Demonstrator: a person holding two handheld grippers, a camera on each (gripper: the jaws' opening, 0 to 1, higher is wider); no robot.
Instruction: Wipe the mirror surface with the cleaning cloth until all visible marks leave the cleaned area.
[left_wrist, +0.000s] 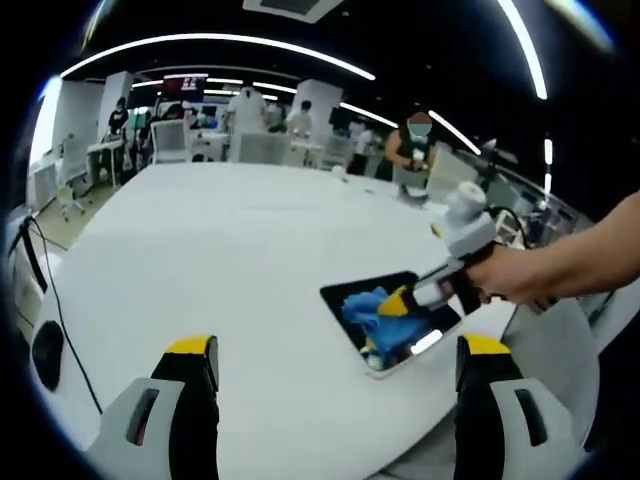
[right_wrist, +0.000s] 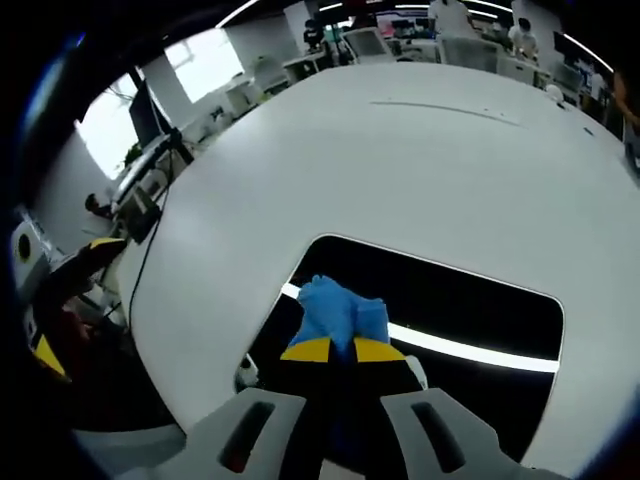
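A rectangular mirror (right_wrist: 470, 310) lies flat on the white table (right_wrist: 400, 160), its glass dark with a bright light strip reflected across it. My right gripper (right_wrist: 338, 348) is shut on a blue cleaning cloth (right_wrist: 335, 310), pressing it onto the mirror's near left part. In the left gripper view the same mirror (left_wrist: 345, 298) sits near the table's right edge, with the blue cloth (left_wrist: 370, 308) on it under the right gripper (left_wrist: 398, 302), held by a person's hand (left_wrist: 515, 275). My left gripper (left_wrist: 335, 350) hovers open over the table, with nothing between its fingers.
A black cable (left_wrist: 60, 310) runs along the table's left side. Chairs, desks and several people stand beyond the far edge. A small white object (left_wrist: 340, 172) rests at the far side of the table.
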